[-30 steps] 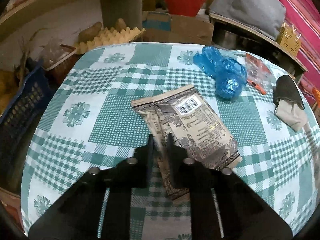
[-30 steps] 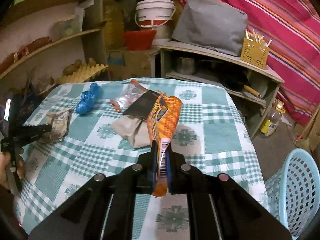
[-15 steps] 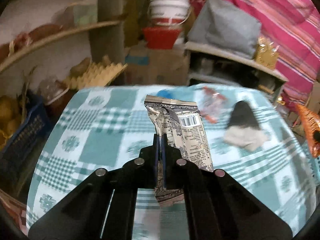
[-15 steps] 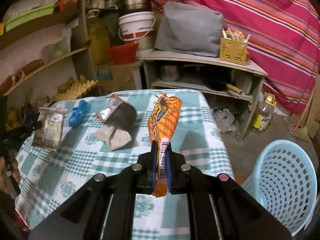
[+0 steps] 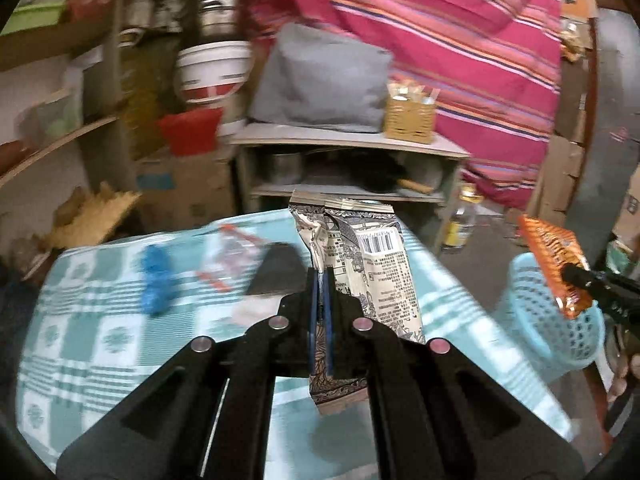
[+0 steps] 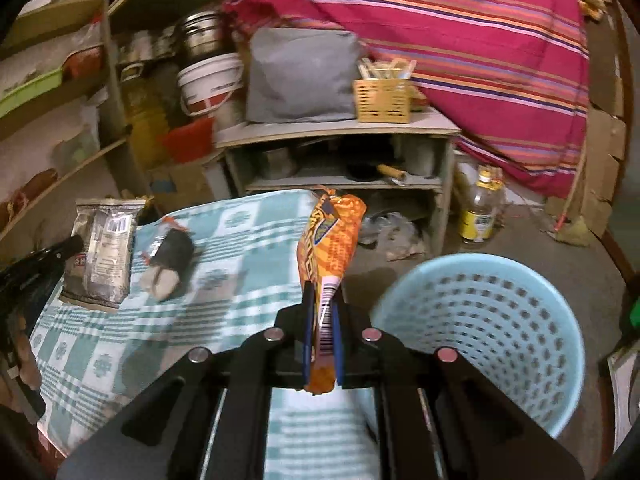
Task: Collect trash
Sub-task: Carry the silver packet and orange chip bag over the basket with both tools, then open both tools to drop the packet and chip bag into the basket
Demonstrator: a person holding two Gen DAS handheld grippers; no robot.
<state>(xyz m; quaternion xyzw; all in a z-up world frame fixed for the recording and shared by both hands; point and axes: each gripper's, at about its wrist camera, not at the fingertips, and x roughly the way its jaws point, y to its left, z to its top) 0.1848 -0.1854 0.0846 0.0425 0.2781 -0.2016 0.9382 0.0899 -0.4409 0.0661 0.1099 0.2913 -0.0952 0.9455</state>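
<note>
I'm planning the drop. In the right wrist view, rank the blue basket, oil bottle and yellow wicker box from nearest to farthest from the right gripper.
1. Blue basket, just right of the right gripper.
2. Oil bottle, on the floor beyond it.
3. Yellow wicker box, atop the shelf unit behind.

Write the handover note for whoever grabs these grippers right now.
Left gripper: shut on the grey printed wrapper, lifted off the table.
Right gripper: shut on the orange snack bag, beside the blue basket.
Done: both pieces picked up; nothing visible in the basket yet.
Left: drop both in, then fetch the blue bag, clear wrapper and black-and-beige packet.
</note>
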